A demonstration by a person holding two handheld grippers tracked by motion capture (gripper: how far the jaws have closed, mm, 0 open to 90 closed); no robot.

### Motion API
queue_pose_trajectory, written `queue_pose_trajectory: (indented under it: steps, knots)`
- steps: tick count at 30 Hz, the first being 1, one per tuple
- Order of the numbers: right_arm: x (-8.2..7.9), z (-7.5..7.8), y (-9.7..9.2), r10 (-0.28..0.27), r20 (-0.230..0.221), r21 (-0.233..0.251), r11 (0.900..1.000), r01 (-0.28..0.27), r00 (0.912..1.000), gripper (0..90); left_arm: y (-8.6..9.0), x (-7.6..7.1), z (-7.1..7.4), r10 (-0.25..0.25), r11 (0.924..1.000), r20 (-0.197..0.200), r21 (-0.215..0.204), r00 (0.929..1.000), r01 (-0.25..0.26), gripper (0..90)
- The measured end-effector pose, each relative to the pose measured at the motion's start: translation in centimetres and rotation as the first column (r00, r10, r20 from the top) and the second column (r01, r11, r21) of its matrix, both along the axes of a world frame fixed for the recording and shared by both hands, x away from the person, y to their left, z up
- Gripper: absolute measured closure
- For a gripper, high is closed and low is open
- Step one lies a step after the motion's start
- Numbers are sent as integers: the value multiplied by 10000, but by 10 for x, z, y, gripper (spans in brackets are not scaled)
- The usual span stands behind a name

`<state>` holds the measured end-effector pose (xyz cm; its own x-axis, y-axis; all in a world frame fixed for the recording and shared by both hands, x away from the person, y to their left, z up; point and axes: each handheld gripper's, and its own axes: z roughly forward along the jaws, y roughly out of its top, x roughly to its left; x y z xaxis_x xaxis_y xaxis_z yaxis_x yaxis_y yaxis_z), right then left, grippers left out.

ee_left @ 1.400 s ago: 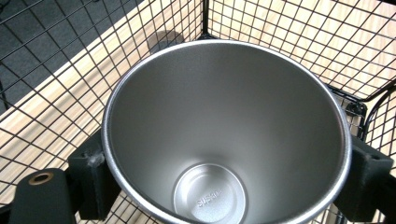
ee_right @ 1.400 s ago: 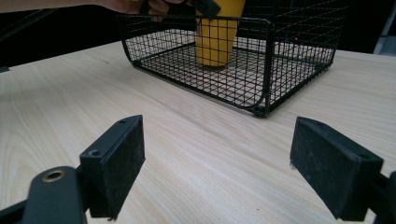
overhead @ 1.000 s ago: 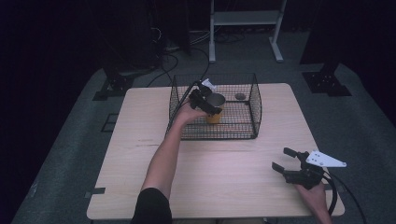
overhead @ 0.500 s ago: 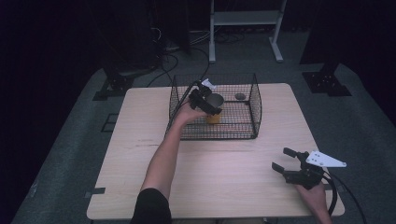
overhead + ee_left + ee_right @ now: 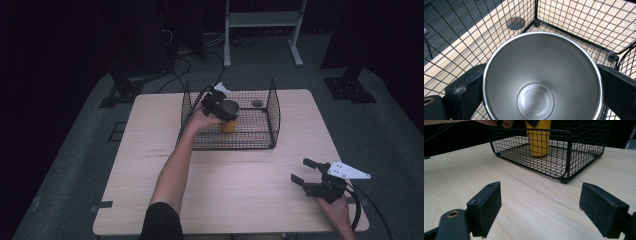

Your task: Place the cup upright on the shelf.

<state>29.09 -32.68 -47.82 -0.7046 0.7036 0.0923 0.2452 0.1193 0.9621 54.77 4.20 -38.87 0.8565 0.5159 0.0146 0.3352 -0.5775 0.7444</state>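
Basket (image 5: 272, 117): black wire, open-topped, standing on the far half of the wooden table (image 5: 150, 125); taken here as landmark

Cup (image 5: 229, 116): yellow outside, steel inside, upright within the basket, toward its left half and nearer its front wall than its back; in the right gripper view the cup (image 5: 538, 138) stands on the basket floor behind the mesh

Left gripper (image 5: 218, 106): reaches over the basket's left wall, at the cup's upper part; in the left gripper view its two black jaws sit against opposite sides of the cup (image 5: 541, 82), just below the rim, one at each side, clamped on it; the camera looks straight down the steel interior to the round bottom; a basket corner lies beyond the rim

Disc (image 5: 257, 103): small, dark, round, lying beyond the basket's back wall on the table, right of the cup; seen through the mesh in the left gripper view (image 5: 516, 23)

Right gripper (image 5: 306, 172): well apart from the basket, near the table's front right corner, jaws spread wide and holding nothing; in the right gripper view (image 5: 540, 207) the jaws frame bare table, with the basket (image 5: 567, 152) ahead, well clear of them
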Motion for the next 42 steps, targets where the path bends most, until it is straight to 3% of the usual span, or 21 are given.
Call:
queue_pose_trajectory:
  steps: [15,22,42]
  knots:
    - [0,0,0,-17,-23,6,10000,17,10000,167,3,-6,16,67,9987,492,-506,9988,-42,28]
    - [0,0,0,-38,-56,2,10000,38,10000,167,4,-12,24,-92,9972,776,-727,9969,149,28]
    - [0,0,0,-87,-26,-23,10000,87,10000,167,2,-27,41,-409,9906,1121,-1254,9929,550,28]
